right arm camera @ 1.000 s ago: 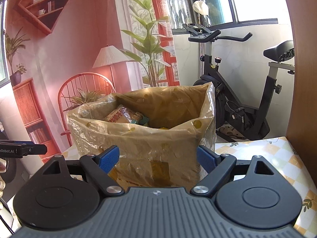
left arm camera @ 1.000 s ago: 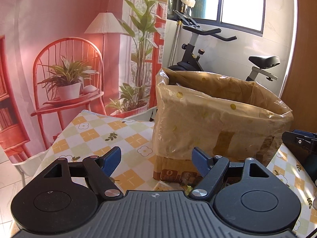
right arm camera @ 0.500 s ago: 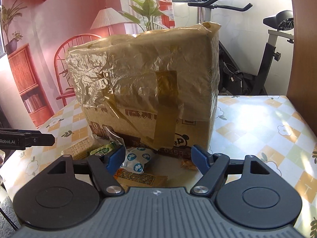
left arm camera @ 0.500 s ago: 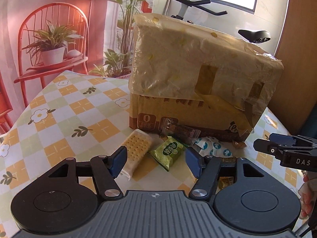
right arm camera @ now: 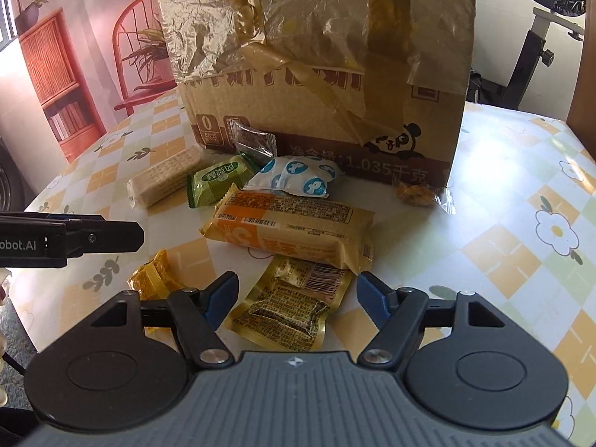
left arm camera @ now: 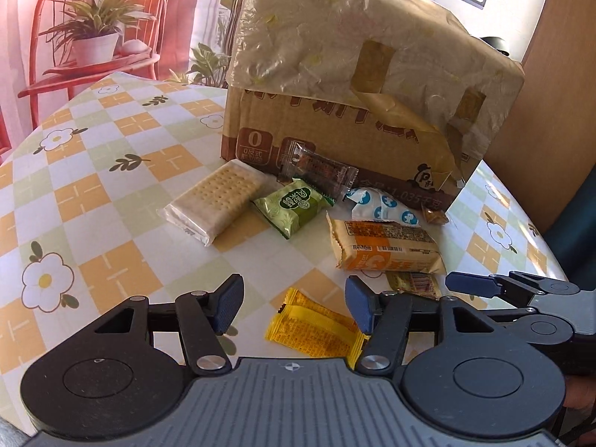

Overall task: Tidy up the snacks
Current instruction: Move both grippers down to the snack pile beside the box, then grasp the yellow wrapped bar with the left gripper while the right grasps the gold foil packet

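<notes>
Left gripper closing over the yellow packet, not gripping. Right gripper closing over the gold pouch, nothing grasped

The box walls off the far side of the desk. Snack packets crowd the strip before it, leaving little bare cloth between them. Left of the cracker pack the desk lies open; right of the candy it is open too.
</notes>
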